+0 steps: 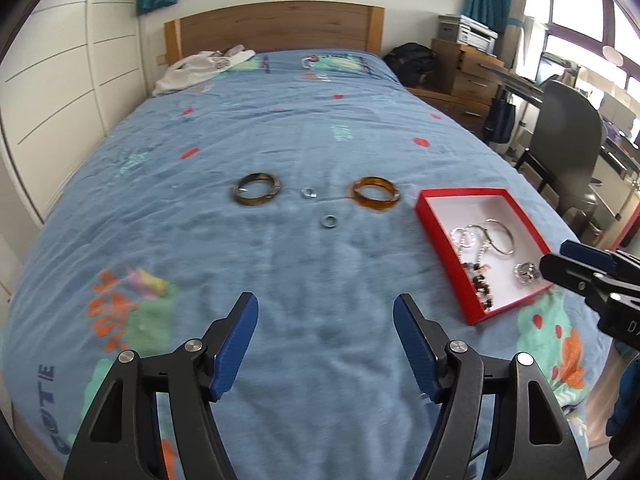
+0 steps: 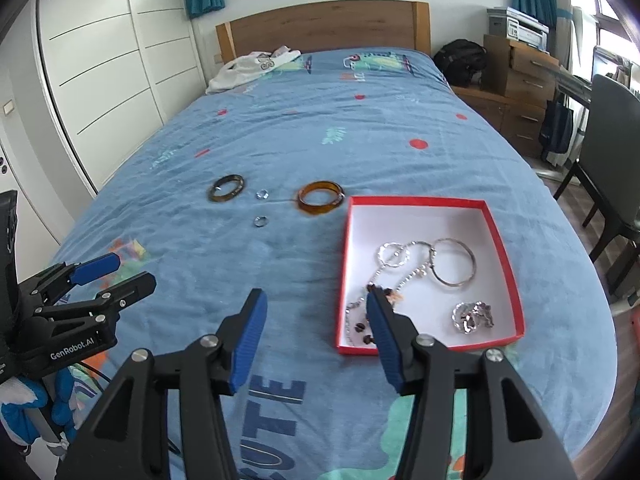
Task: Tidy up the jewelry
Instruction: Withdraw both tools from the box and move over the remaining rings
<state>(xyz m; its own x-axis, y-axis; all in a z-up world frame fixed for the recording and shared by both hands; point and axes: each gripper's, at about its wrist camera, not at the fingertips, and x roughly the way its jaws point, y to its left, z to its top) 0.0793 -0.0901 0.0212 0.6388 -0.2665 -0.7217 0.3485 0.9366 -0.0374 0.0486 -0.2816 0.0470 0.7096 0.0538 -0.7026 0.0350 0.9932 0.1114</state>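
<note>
The red box (image 2: 505,240) is lying just ahead and right of the right gripper (image 2: 314,322), already holding silver hoops (image 2: 454,264), a chain and a beaded piece; the amber bangle (image 1: 376,194), dark bangle (image 1: 257,189) and two small rings (image 1: 329,221) are waiting well ahead of the left gripper (image 1: 326,330), the nearer one; both grippers are standing released, grasping nothing

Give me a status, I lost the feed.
Both grippers open, empty. Two bangles and two rings outside red box. Nothing blocking.
</note>
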